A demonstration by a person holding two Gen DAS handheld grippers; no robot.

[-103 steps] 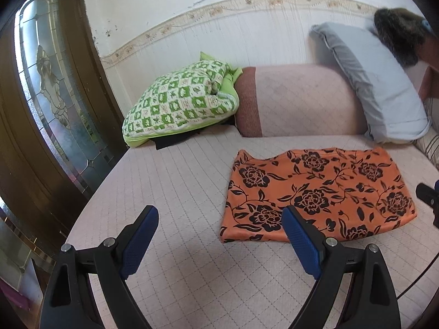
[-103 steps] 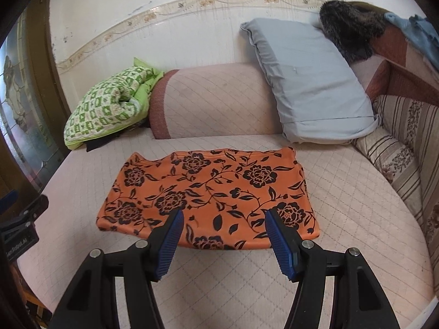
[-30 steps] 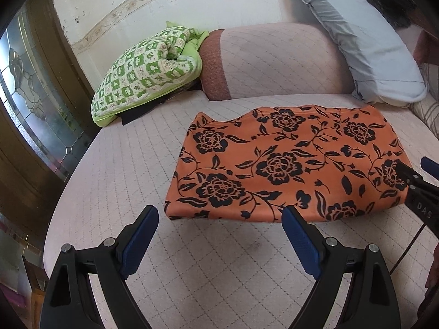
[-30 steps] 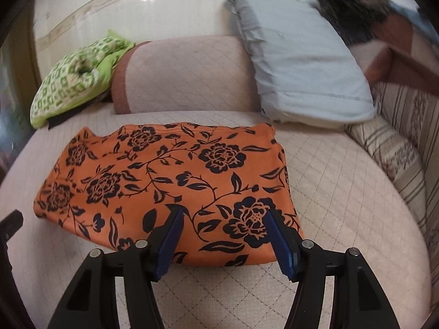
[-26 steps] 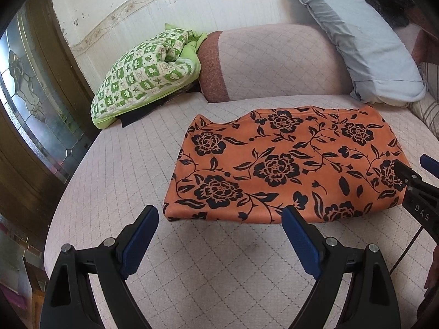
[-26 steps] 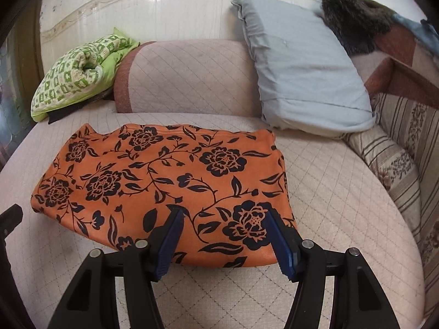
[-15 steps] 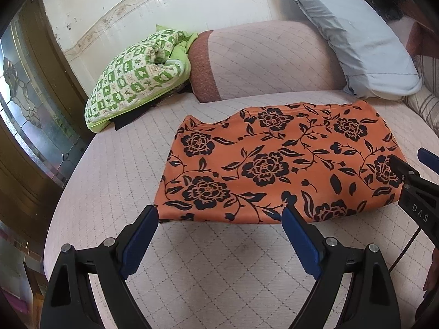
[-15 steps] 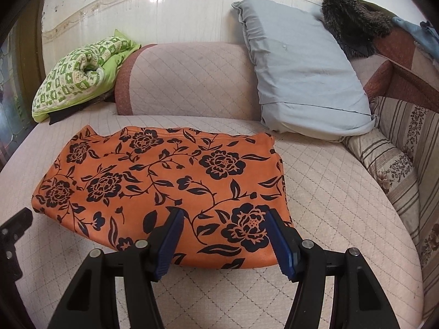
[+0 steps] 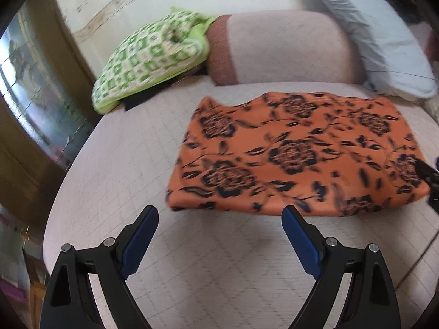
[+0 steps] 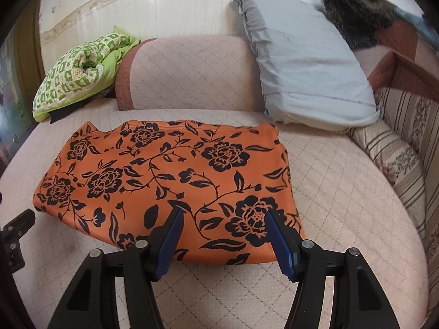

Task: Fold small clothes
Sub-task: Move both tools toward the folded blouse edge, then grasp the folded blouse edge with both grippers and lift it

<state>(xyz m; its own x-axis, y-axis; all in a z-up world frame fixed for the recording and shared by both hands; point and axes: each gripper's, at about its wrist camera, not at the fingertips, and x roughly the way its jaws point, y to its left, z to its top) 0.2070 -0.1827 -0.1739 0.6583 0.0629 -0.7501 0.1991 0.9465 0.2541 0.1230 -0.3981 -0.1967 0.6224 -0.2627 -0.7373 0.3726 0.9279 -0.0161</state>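
Observation:
An orange garment with black flowers (image 9: 296, 150) (image 10: 164, 181) lies flat on the pale quilted seat (image 9: 131, 164) (image 10: 343, 192). My left gripper (image 9: 219, 216) is open, just short of the garment's near left corner, nothing between its blue pads. My right gripper (image 10: 222, 216) stands open over the garment's near right edge, its fingers above the cloth, pressing on nothing. The right gripper's tip (image 9: 428, 172) shows at the right edge of the left wrist view. Part of the left gripper (image 10: 16, 233) shows at the left edge of the right wrist view.
A green checked cushion (image 9: 153, 54) (image 10: 79, 68) rests at the back left, a pink bolster (image 9: 288, 46) (image 10: 192, 71) in the middle, a grey pillow (image 9: 378, 35) (image 10: 304, 63) at the back right. A striped cushion (image 10: 395, 161) lines the right side. A glazed wooden door (image 9: 30, 104) stands left.
The left gripper has shifted left, so the garment sits further right in its blurred view. The right gripper's view has hardly changed.

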